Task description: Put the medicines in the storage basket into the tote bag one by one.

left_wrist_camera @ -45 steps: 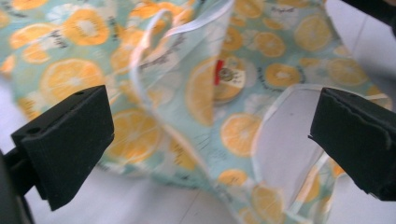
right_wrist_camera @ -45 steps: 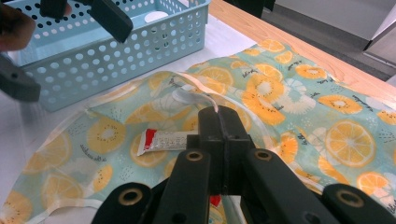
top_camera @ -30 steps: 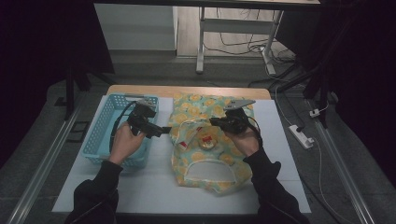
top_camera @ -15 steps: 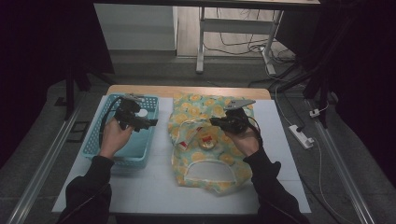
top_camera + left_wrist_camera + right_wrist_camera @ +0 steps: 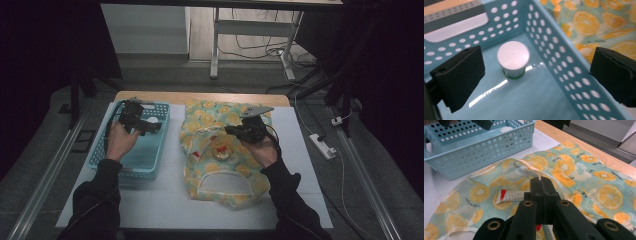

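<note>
A fruit-print cloth (image 5: 225, 115) with white trim lies spread on the table. My right gripper (image 5: 231, 131) rests over its middle, and in the right gripper view the right gripper (image 5: 541, 182) is shut on the cloth's white trim (image 5: 530, 168). A silver tube with a red end (image 5: 510, 195) lies on the cloth just left of the jaws. My left gripper (image 5: 150, 127) hovers over the light blue basket (image 5: 145, 152). In the left gripper view the left gripper (image 5: 537, 75) is open, and a white-lidded jar (image 5: 513, 58) stands on the basket floor (image 5: 524, 100) beyond it.
The basket sits at the table's left, its perforated wall (image 5: 564, 62) close to the cloth's edge. A small round item (image 5: 222, 153) lies on the cloth. A wooden strip (image 5: 200, 97) runs along the table's far edge. A power strip (image 5: 322, 146) lies on the floor to the right.
My left gripper has moved left from the cloth's edge to a spot over the basket. The right gripper has stayed in place on the cloth.
</note>
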Available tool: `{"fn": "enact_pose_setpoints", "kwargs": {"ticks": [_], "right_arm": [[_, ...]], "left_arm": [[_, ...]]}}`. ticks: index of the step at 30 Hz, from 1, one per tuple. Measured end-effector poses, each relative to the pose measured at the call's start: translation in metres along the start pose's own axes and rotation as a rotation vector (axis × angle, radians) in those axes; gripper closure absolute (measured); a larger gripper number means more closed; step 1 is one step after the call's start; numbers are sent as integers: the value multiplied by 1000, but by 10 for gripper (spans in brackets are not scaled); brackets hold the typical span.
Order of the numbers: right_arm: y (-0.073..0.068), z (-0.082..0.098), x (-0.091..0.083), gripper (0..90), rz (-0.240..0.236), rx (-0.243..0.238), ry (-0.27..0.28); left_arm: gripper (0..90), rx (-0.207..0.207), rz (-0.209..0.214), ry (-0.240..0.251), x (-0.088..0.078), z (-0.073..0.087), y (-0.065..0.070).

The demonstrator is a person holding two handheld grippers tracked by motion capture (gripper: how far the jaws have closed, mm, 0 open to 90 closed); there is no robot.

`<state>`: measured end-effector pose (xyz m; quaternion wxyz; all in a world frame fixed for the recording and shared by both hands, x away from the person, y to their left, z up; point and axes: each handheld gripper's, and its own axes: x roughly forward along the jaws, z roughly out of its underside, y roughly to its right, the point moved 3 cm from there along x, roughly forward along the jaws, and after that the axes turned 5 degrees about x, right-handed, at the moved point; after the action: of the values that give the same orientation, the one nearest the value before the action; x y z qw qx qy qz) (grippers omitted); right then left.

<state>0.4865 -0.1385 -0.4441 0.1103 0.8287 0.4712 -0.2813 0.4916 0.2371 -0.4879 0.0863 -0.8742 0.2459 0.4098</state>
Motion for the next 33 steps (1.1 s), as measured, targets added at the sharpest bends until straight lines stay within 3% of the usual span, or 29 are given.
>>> {"fn": "enact_pose_setpoints", "kwargs": {"ticks": [12, 22, 27, 33], "right_arm": [[0, 0, 0, 900, 0, -2, 1], [0, 0, 0, 900, -1, -1, 3], [0, 0, 0, 900, -1, -2, 3], [0, 0, -1, 900, -2, -1, 4]], "left_arm": [[0, 9, -14, -71, 22, 1, -14], [2, 7, -9, -98, 37, -2, -17], [71, 27, -41, -120, 40, -3, -17], [281, 24, -33, -124, 40, -3, -18]]}}
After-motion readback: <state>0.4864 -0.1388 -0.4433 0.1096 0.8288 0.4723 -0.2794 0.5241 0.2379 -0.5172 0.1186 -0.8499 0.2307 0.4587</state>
